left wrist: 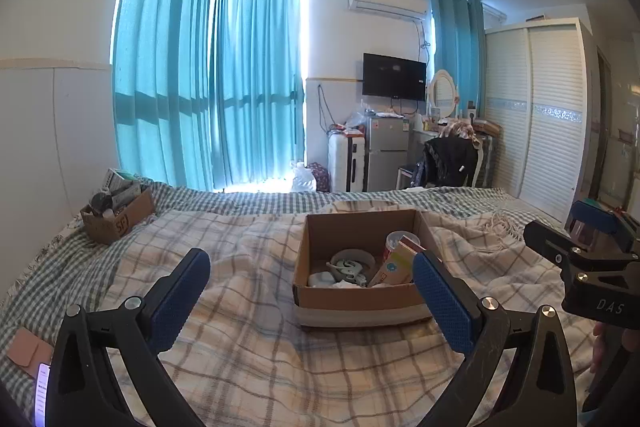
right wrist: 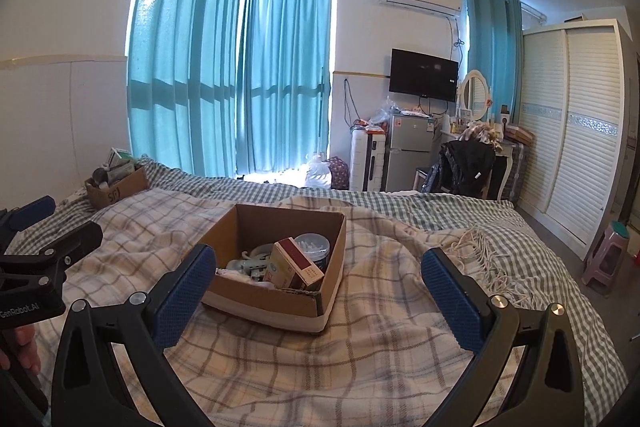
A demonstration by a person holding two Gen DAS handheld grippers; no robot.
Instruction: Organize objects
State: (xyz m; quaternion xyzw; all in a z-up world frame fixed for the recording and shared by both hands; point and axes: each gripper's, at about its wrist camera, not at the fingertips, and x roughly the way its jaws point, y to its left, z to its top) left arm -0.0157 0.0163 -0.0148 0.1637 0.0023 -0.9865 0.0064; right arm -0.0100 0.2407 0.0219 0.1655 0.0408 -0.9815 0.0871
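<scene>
Here, on a bed spread with a plaid blanket (left wrist: 248, 347), I hold both grippers level and well short of the work, which I judge to be a starting stance. My left gripper (left wrist: 312, 291) has its jaws spread wide and grips nothing; my right gripper (right wrist: 320, 287) is likewise wide apart and empty. In the left view the right one shows at the edge, beside its partner, not touching it.

Just ahead, between the fingers, sits the open cardboard box (right wrist: 332, 259), its flaps down so the contents can be reached from above. Inside lie a red-and-white carton (right wrist: 298, 261) leaning on its neighbours, a round tub of what look like cotton swabs (right wrist: 314, 247) in the far corner, and a tangle of pale green items (left wrist: 348, 269) I cannot identify. They look jumbled, so I take sorting them as the job.

Farther off, near the wall, a smaller box (left wrist: 116, 215) stands crammed with cartons, well apart from the first; perhaps it is the destination.

Beyond the bed hang teal curtains (right wrist: 192, 67), drawn against daylight.
</scene>
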